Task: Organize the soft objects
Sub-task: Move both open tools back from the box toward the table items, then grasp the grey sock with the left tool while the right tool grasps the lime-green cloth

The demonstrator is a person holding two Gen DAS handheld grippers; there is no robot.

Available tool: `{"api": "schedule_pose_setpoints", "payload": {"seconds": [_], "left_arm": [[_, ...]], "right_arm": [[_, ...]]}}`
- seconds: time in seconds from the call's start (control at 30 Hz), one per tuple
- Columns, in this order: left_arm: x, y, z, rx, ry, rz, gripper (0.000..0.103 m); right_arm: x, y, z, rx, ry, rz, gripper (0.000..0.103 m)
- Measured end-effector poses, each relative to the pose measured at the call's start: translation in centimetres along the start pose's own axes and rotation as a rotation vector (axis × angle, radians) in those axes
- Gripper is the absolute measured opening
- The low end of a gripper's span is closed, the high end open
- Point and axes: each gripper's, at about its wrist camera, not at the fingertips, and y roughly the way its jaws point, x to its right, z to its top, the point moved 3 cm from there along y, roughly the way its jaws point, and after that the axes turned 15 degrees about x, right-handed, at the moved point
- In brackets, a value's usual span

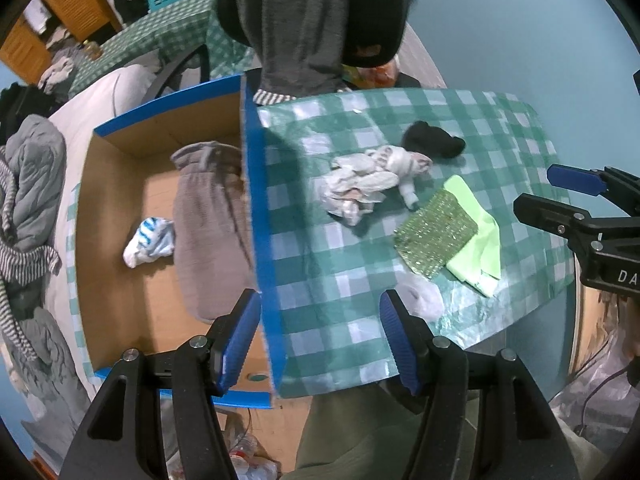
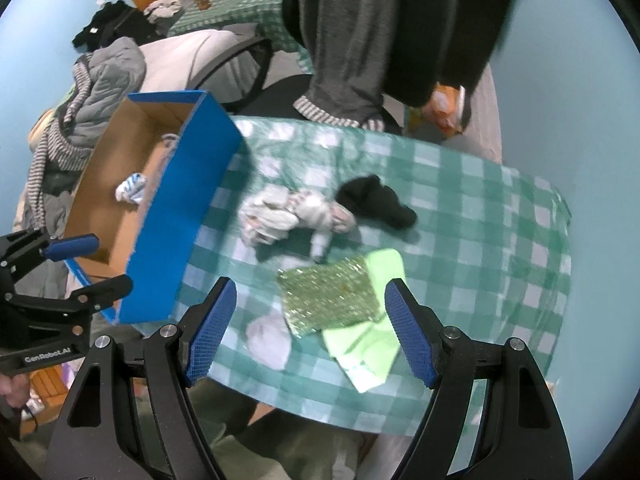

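**Both grippers empty above the table, box half loaded**

I have the blue cardboard box point(image 1: 256, 240) sitting at the left edge of the checked tablecloth point(image 1: 500, 128), its open top facing up so I can drop things in from above. Inside it lie a grey-brown knitted garment point(image 1: 208, 232) along the right wall and a small blue-and-white striped sock bundle point(image 1: 150, 240) on the floor to its left; I judge these to be sorted already.

Left on the cloth are the pieces not yet boxed. A black sock point(image 2: 376, 200) lies at the far side, touching a crumpled white patterned bundle point(image 2: 288, 216) just to its left. Nearer to me a glittery green scouring pad point(image 2: 332, 300) rests partly on top of a light green cloth point(image 2: 364, 344), and a small pale wad point(image 2: 268, 336) lies just left of the pad at the near edge.

My left gripper point(image 1: 320, 344) hangs with its jaws apart, straddling the box's right wall and holding nothing. My right gripper point(image 2: 310, 328) is also spread wide and empty, and in its own view the pad and green cloth fall between the fingers, so I take those to be the likely next pick.

The pad overlapping the cloth matters: a low pinch may lift both together, which would suit me if they go to the same place. The view is somewhat blurred, so I cannot tell the height above the table.
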Motion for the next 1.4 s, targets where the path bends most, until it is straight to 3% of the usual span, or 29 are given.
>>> {"api": "schedule_pose_setpoints", "payload": {"seconds": [0.17, 0.57, 1.17, 1.4], "left_arm": [[2.0, 1.1, -0.5, -0.029, 0.036, -0.016, 0.064], [5.1, 4.3, -2.4, -0.099, 0.097, -0.046, 0.068], [6.2, 8.3, -4.0, -0.162, 0.044, -0.076, 0.069], [6.7, 8.6, -4.3, -0.167, 0.028, -0.088, 0.076]], "right_arm": [[1.9, 0.0, -1.7, -0.008, 0.031, -0.02, 0.083], [3.9, 2.9, -6.9, -0.077, 0.051, -0.039, 0.083], [4.5, 7.8, -11.1, -0.14, 0.002, -0.052, 0.083], [4.3, 9.1, -11.9, -0.147, -0.064, -0.075, 0.083]]}}
